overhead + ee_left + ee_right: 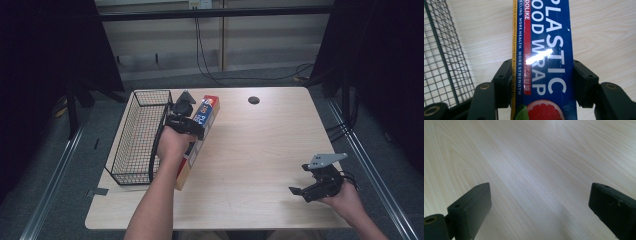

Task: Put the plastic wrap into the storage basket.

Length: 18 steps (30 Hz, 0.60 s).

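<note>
So the pale wooden table [260, 150] has a black wire basket [140, 137] on its left side, and just beside that sits the long blue cardboard box [544, 50]. Its big white letters read "PLASTIC FOOD WRAP", with "MORE HEALTH MORE STRENGTH" in small print down the edge and a grapefruit slice pictured. The left gripper [544, 82] is clamped on both sides of the box. The right gripper [539, 202] hangs over bare tabletop, jaws wide apart, holding nothing.
</note>
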Each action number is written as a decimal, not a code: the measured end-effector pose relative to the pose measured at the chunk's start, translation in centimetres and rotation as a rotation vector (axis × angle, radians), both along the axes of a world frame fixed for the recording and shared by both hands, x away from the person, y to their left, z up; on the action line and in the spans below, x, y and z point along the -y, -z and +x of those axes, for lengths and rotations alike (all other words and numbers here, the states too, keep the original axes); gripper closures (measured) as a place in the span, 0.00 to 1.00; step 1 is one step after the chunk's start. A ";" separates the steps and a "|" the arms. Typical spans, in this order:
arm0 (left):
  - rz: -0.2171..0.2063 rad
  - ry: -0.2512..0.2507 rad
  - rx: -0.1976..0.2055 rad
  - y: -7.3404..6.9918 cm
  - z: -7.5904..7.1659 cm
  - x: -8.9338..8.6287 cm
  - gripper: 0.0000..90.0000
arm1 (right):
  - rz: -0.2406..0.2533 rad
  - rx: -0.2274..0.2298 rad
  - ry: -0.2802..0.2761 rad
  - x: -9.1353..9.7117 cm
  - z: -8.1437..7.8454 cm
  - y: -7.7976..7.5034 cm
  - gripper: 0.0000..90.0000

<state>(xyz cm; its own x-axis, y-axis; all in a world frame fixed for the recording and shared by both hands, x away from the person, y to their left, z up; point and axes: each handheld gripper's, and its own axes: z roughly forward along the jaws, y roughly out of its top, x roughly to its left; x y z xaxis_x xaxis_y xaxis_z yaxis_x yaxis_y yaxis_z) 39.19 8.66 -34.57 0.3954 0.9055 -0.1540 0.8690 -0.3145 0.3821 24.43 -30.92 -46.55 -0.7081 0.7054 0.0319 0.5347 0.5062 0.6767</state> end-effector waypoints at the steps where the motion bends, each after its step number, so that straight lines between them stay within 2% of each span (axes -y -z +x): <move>1: 0.009 0.004 -0.002 -0.1 0.0 -0.2 0.48 | 0.003 -0.001 -0.004 0.0 0.0 0.0 0.05; 5: 0.001 -0.014 -0.002 -0.5 0.0 -0.6 0.48 | 0.012 -0.006 -0.001 0.1 0.1 0.1 0.05; 7: 0.002 -0.007 0.000 -0.6 0.0 -0.8 0.48 | 0.011 -0.006 0.000 0.1 0.1 0.1 0.05; 10: -0.012 -0.032 0.003 -0.8 0.0 -1.2 0.48 | 0.006 -0.008 0.006 0.0 0.1 0.1 0.05; 11: -0.001 -0.031 0.003 -0.9 0.1 -1.4 0.48 | 0.012 -0.009 0.002 0.0 0.1 0.1 0.05; 18: -0.003 -0.051 0.005 -1.1 0.1 -2.1 0.48 | 0.013 -0.011 0.004 0.1 0.1 0.0 0.05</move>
